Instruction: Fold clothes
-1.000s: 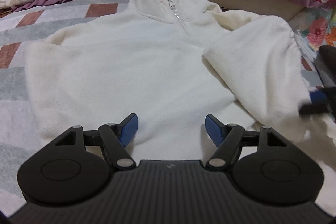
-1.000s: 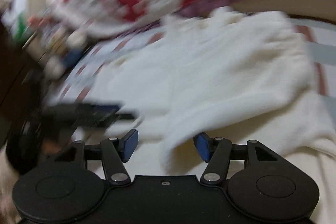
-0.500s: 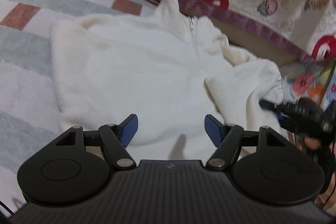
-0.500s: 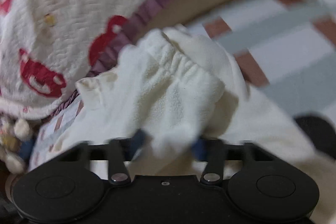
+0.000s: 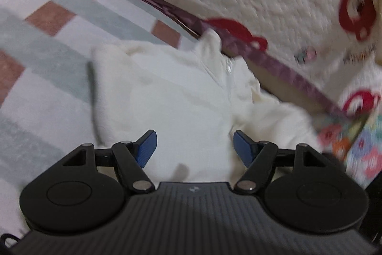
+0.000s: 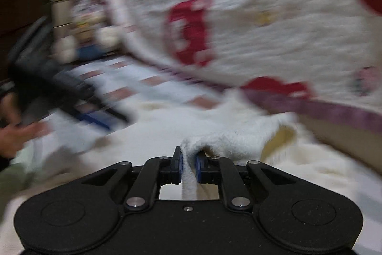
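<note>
One white fleece pullover (image 5: 181,97) lies face up on the striped bed cover (image 5: 45,40), collar toward the quilt (image 5: 274,4). Right gripper (image 6: 189,165) has just been closing and now pinches a sleeve edge (image 6: 229,138). Left gripper (image 5: 194,147) hovers unclenched, nothing between the jaws. Folding barely begun; body fold remains.

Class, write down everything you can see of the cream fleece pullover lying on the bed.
The cream fleece pullover looks soft and fluffy, with a stand-up collar and a short zip at the neck. It lies front up and spread flat on the striped grey, white and brown bedcover, collar toward the white quilt with red prints. The right claw has just closed on a fold of its sleeve. The open left claw hovers over its body.
</note>
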The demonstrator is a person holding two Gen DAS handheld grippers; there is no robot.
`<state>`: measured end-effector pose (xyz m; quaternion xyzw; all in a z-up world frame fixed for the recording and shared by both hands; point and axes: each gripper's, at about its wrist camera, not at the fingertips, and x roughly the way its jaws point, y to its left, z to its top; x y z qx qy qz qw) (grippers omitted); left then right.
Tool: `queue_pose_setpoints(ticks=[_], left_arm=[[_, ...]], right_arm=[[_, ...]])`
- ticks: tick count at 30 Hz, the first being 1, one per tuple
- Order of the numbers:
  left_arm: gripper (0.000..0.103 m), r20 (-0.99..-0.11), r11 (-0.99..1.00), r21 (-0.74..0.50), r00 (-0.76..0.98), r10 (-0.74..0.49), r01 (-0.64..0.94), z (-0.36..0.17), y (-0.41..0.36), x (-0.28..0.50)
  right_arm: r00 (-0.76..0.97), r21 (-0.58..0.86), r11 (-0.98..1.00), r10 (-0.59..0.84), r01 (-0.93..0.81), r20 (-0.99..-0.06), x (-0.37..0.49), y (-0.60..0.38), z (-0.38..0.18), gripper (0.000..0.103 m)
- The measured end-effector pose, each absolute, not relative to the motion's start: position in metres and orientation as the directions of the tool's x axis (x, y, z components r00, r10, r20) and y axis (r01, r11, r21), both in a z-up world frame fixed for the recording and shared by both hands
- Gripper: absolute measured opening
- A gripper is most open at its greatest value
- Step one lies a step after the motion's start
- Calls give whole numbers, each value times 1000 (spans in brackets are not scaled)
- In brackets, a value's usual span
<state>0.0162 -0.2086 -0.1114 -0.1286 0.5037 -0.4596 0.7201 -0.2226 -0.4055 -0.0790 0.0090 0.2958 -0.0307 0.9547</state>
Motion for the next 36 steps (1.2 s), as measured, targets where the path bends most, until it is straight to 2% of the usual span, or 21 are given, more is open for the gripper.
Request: queue_pose_setpoints(ticks=[3,5,8,11,14,15,18,21,24,25,26,28,30,32,36], left_arm=[[70,-597,543,-690,47,-801,480,-119,-199,24],[70,-590,535,-710,28,-807,458,-122,-194,28],[71,-567,513,-742,4,-824,432,-124,-191,32],[74,-557,489,-753,-30,-830,440,-124,-195,29],[76,-590,493,-717,-52,-806,493,-126,-206,20],[76,-605,496,-699,-55,-794,515,-127,-210,16],[78,-671,520,-606,-36,-741,602,-130,-223,5],[80,-714,531,-536,-16,-700,656,-142,-234,-3],[80,-701,523,-529,3,-713,668,-152,-236,-2],[75,-701,513,-512,10,-713,689,-150,-238,-5],[48,-701,502,-494,17,-713,710,-148,-239,-7],[15,-695,482,-465,31,-718,743,-142,-241,-11],[14,-669,471,-474,43,-742,744,-133,-240,-14],[14,-617,442,-498,53,-785,746,-116,-236,-17],[14,-476,358,-546,70,-876,758,-75,-217,-20]], right_arm=[[771,45,996,86,-74,-631,-211,-376,-103,13],[734,46,994,106,-101,-671,-209,-365,-116,14],[683,44,990,122,-131,-720,-210,-354,-130,21],[657,60,984,158,-169,-737,-220,-352,-127,29],[670,84,983,171,-161,-722,-234,-362,-117,26],[705,77,990,140,-121,-696,-243,-369,-113,26],[757,5,992,-91,123,-647,-277,-402,-106,30],[680,-162,940,-329,299,-655,-310,-440,-118,31],[563,-323,854,-514,409,-647,-340,-474,-138,31],[534,-341,835,-541,432,-649,-346,-482,-142,30],[509,-349,822,-558,451,-655,-352,-489,-147,30],[444,-423,789,-605,445,-660,-355,-497,-157,31],[375,-502,760,-644,413,-666,-353,-502,-169,32],[363,-513,753,-652,412,-665,-352,-511,-175,33],[423,-358,757,-618,546,-663,-351,-540,-164,33]])
